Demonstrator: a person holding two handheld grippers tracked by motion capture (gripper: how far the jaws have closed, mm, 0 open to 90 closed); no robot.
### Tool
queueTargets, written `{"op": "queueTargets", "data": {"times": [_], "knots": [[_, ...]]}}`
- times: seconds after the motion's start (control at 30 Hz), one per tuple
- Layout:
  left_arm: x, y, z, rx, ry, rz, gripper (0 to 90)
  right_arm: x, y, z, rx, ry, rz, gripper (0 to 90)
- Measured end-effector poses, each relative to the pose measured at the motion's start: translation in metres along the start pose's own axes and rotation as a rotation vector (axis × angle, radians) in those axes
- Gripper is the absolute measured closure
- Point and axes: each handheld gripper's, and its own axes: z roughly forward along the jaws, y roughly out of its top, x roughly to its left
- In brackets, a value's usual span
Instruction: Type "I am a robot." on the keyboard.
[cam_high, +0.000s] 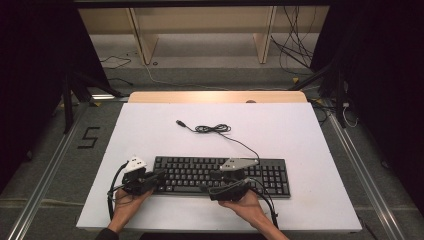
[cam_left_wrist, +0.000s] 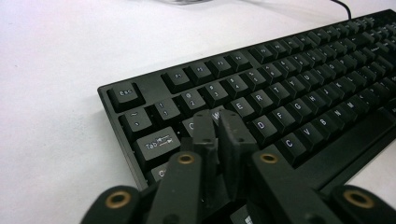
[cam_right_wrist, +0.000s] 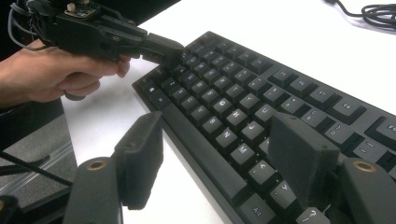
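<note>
A black keyboard (cam_high: 220, 175) lies on the white worktop (cam_high: 150, 130), near its six o'clock edge, long side facing me so both hands reach the keys; its unplugged cable (cam_high: 215, 129) is coiled at twelve o'clock, clear of the work. My left tongs (cam_left_wrist: 218, 122) have their tips pressed together with nothing between them, making one narrow point; I judge that is so they can strike a single key; in the left gripper view they hang over the Q and W keys at the keyboard's nine o'clock end. My right tongs (cam_right_wrist: 219, 154) stand wide apart and hold nothing; in the right gripper view they straddle the near edge by the space bar (cam_right_wrist: 205, 156), at about five o'clock on the keyboard, probably waiting their turn; I cannot tell whether either tip touches a key.
</note>
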Motion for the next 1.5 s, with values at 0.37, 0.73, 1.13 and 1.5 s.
{"op": "queueTargets", "data": {"times": [0.37,0.73,1.13,1.5], "knots": [[0.000,0.000,0.005,0.016,-0.007,0.008,88.9,0.001,-0.001,-0.004,-0.006,-0.008,-0.006,32.8],[0.000,0.000,0.006,0.029,-0.011,0.005,88.9,0.002,-0.002,-0.005,-0.005,-0.013,-0.011,32.4],[-0.002,-0.001,0.009,0.044,-0.017,0.001,89.0,0.002,-0.002,-0.005,-0.004,-0.016,-0.014,32.5],[-0.003,0.005,-0.003,0.001,-0.014,-0.014,77.2,0.002,-0.001,-0.006,-0.015,-0.020,-0.012,32.4]]}}
